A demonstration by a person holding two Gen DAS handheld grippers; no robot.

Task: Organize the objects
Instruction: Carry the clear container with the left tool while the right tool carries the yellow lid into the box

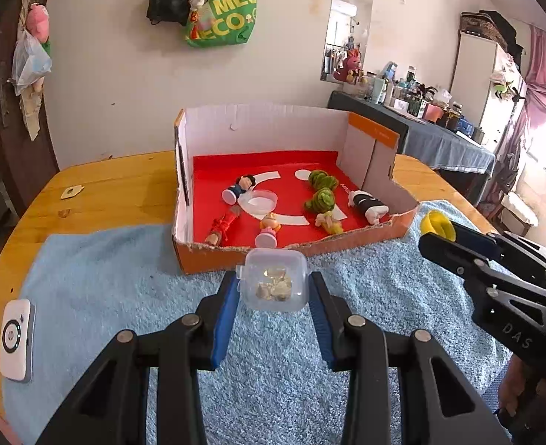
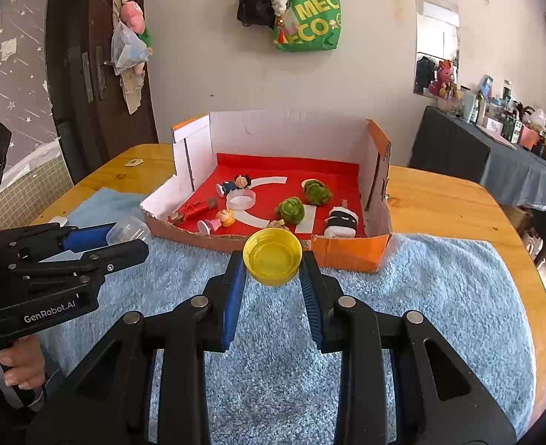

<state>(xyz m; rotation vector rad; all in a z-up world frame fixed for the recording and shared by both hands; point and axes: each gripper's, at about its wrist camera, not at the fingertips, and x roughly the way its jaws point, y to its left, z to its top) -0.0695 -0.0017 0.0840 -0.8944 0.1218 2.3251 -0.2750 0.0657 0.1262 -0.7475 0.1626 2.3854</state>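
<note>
- Left tongs [image 1: 274, 285] clamped on a small clear box [image 1: 275, 279], centre of the left view, its blue pads [image 1: 225, 307] pressing both sides; pale bits show inside the box.
- The clear box hangs over the blue towel [image 1: 124, 289], just in front of the carton's low front wall.
- Right tongs [image 2: 273, 263] clamped on a yellow cap [image 2: 273, 256], centre of the right view, hollow side facing the camera.
- In the left view the right tongs come in from the right edge, the cap at their tip near the carton's front right corner.
- The carton [image 1: 273, 126] sits upper centre on the wooden tabletop [image 1: 117, 185], red floor, white inner walls, orange outside.
- Inside it: two green fuzzy lumps [image 1: 323, 181] right of centre, a black-and-white figure [image 1: 367, 204] at the right, a clear round dish [image 1: 260, 200] mid-floor.
- Small dolls lie around the dish: a dark-haired one [image 1: 239, 189] behind it, a red one [image 1: 222, 226] front left, a pink one [image 1: 269, 230] in front.
- A white gadget [image 1: 15, 339] lies at the lower left of the left view, on the towel's edge.
- A hand [image 2: 22, 363] grips the left handle, lower left of the right view.
</note>
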